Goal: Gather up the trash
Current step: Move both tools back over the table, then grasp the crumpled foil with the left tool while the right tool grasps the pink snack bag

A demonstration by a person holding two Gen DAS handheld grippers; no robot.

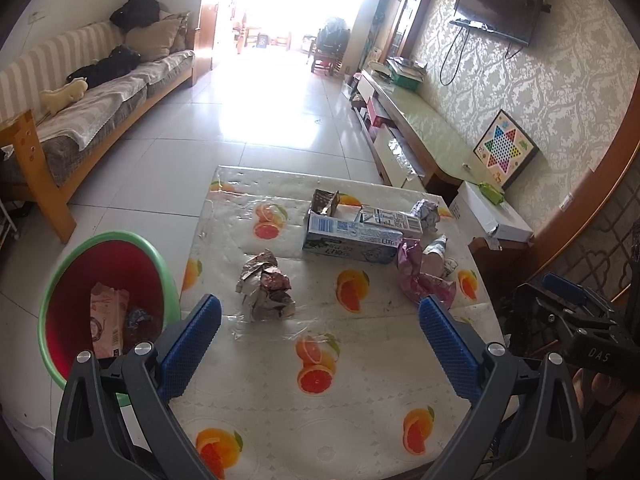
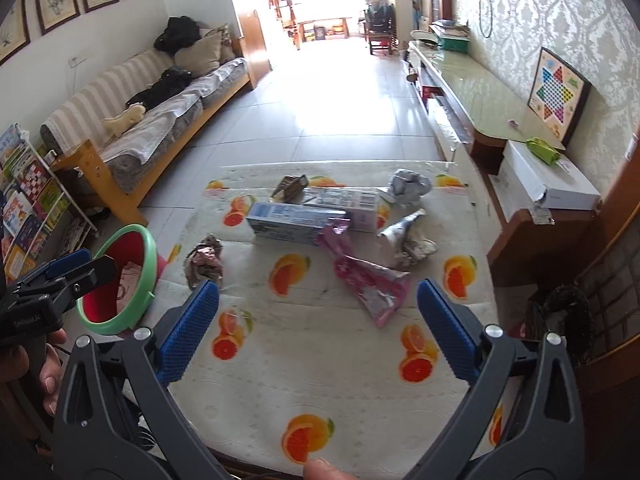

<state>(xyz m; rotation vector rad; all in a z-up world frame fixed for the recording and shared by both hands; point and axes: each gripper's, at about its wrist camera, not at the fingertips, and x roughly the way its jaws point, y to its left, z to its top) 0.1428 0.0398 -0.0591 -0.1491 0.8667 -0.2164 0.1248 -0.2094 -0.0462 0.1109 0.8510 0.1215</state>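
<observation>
Left wrist view: left tool [image 1: 320,322] spread wide, nothing between the pads, hovering over the near part of the table [image 1: 256,416]. Crumpled foil wrapper [image 1: 266,286] dead ahead, slightly left of centre, roughly round, no real long axis. Bin [image 1: 102,302] on the floor just off the table's left edge, already holding a pink carton. Left tool likely the nearer one for that wrapper and for the bin.

Right wrist view: right tool [image 2: 318,306] also spread, empty. Pink wrapper [image 2: 366,280] straight ahead, long axis running far-left to near-right. Blue box [image 2: 296,222] lying crosswise behind it. Plastic-covered fruit-print cloth, tiled floor, sofa on the left.
</observation>
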